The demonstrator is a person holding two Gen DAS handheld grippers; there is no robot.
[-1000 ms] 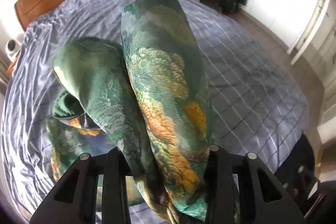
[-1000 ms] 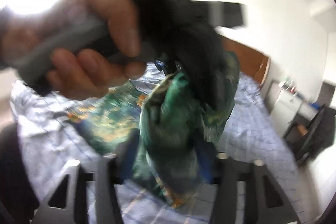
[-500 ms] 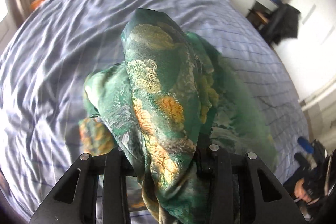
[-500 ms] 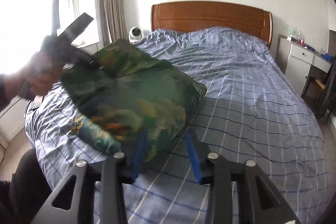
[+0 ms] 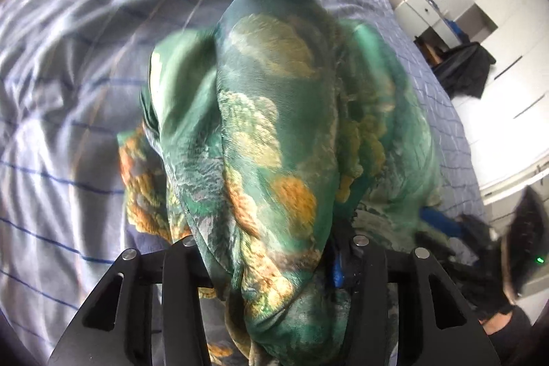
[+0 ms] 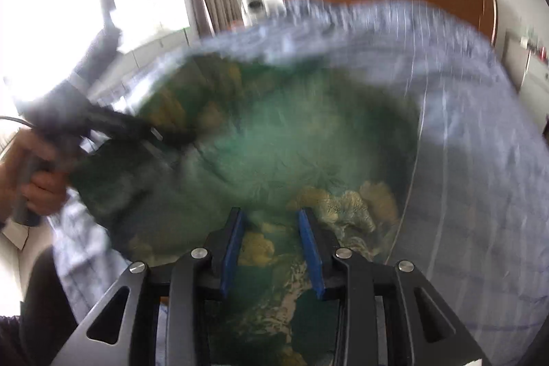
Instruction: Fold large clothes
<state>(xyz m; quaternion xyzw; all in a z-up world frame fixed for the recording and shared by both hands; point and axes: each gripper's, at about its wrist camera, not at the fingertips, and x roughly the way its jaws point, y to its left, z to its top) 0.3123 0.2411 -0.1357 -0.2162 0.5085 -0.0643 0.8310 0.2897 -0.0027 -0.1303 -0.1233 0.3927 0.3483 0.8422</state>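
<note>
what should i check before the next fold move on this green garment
1. Left gripper jaws shut on the green and orange patterned silky garment: ok.
2. Right gripper jaws clamped on the cloth: not ok, blue pads stand apart.
3. Garment over the blue checked bedspread: ok.
4. Garment spread flat: not ok, bunched.
5. Edges aligned: cannot tell, right view blurred.
</note>
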